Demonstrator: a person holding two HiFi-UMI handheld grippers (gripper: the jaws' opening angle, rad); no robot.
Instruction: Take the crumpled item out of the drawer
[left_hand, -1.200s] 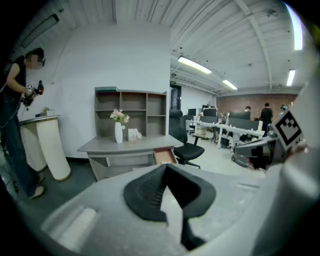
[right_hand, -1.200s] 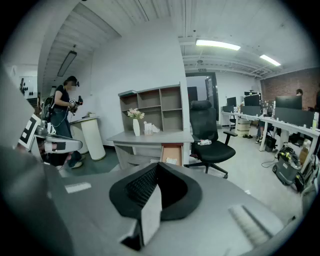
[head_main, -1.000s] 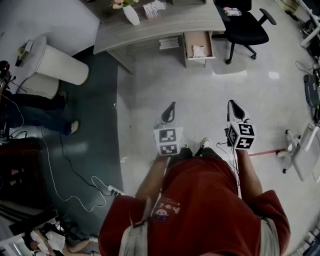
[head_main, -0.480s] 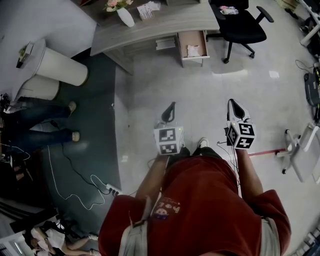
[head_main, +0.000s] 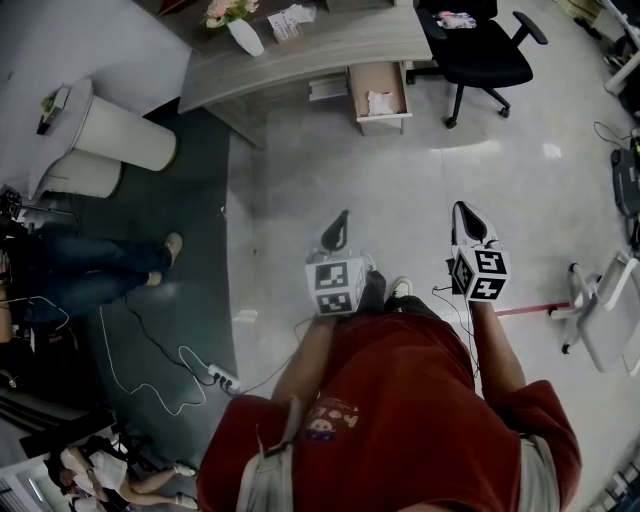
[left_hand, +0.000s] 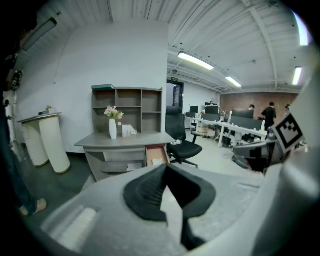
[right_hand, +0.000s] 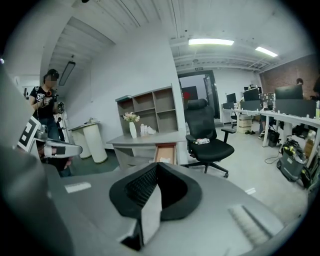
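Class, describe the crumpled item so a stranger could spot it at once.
Find the long grey desk by the white wall. Its one open drawer, wood-lined, juts out beside the black office chair. The crumpled item is the white wad inside, the drawer's only content.

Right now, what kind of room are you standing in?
Most likely an office: a grey desk with an open drawer, a black swivel chair, and rows of computer desks farther back.

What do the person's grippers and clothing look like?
The left gripper and the right gripper have grey bodies, black ribbed pads and a white cube with black square markers. A thin cable hangs by the right one. The person wears a red short-sleeved shirt.
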